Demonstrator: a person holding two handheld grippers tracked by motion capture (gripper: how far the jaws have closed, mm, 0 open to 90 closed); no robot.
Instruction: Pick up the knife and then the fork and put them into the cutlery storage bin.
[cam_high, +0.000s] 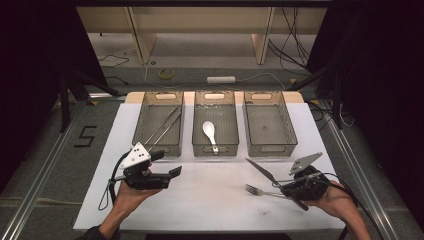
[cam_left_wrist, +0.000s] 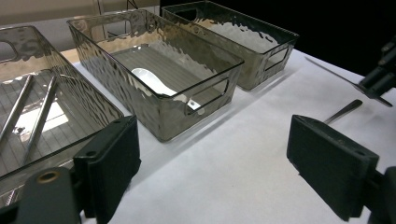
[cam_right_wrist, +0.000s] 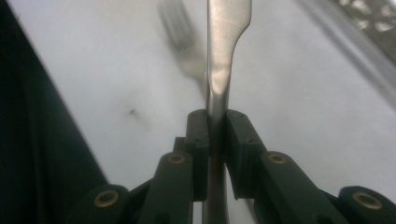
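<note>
My right gripper (cam_right_wrist: 215, 122) has its black jaws pinched tight on the handle of a table knife (cam_right_wrist: 223, 60), smooth brushed steel that flares into the blade just past the pads. In the high view the same knife (cam_high: 261, 170) points up and to the left from the right gripper (cam_high: 295, 192), its thin pointed blade lifted over the white table sheet (cam_high: 210, 195). A steel fork (cam_high: 256, 190) lies flat on the sheet just beside that gripper, tines to the left; the right gripper view shows the fork (cam_right_wrist: 183, 42) as a blur behind the knife.

My left gripper (cam_left_wrist: 215, 158) has its jaws spread wide with nothing between them, two blocky matte black pads over bare sheet. In the high view the left gripper (cam_high: 172, 175) sits near the front of the left bin.

Three smoky translucent plastic bins (cam_high: 214, 146), with ribbed floors and rippled walls, stand in a row at the back of the sheet. The middle one holds a glossy white spoon (cam_high: 210, 134), the left one thin metal rods (cam_high: 162, 127). The left gripper view adds the wavy wall texture and the cut-out handles (cam_left_wrist: 208, 95) up close; the high view alone shows the whole row and my two hands.
</note>
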